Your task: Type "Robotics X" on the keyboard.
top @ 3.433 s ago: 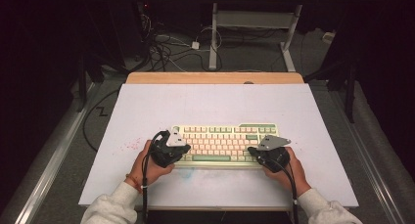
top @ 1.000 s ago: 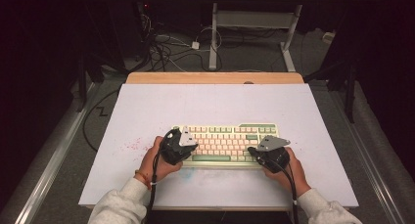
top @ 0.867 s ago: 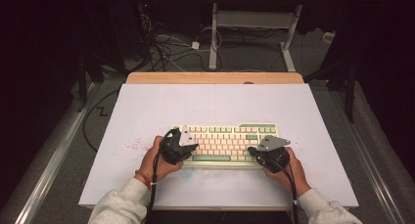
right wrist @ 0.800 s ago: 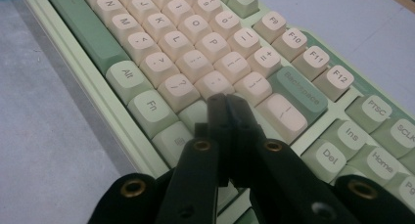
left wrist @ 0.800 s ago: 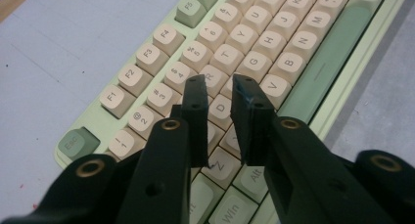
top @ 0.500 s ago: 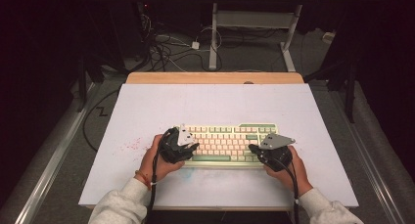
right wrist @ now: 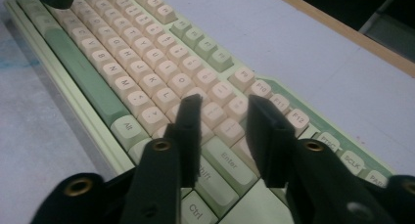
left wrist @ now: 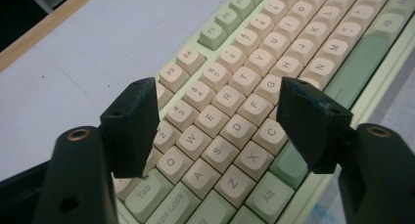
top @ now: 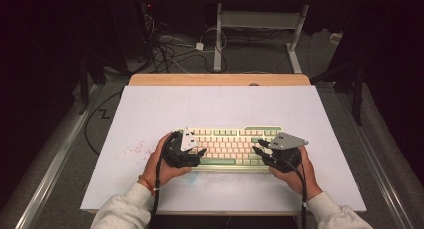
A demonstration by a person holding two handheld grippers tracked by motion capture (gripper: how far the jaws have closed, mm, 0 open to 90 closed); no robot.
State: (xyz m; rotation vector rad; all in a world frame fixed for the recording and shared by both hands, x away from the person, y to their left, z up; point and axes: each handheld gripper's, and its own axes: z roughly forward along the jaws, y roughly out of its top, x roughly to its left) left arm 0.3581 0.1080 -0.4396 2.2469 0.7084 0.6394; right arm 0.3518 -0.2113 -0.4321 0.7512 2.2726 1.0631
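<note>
Keyboard (top: 235, 146) on table (top: 150, 109), left tool (top: 197, 154) and right tool (top: 259, 152) both just opening, nothing between

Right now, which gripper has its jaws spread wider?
The left gripper: its jaws stand far apart over the keyboard, while the right gripper shows a narrow gap.

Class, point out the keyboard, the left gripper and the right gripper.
keyboard (top: 227, 144): high view, middle key rows.
left gripper (top: 198, 154): high view, between its fingertips.
right gripper (top: 258, 150): high view, between its fingertips.
</note>
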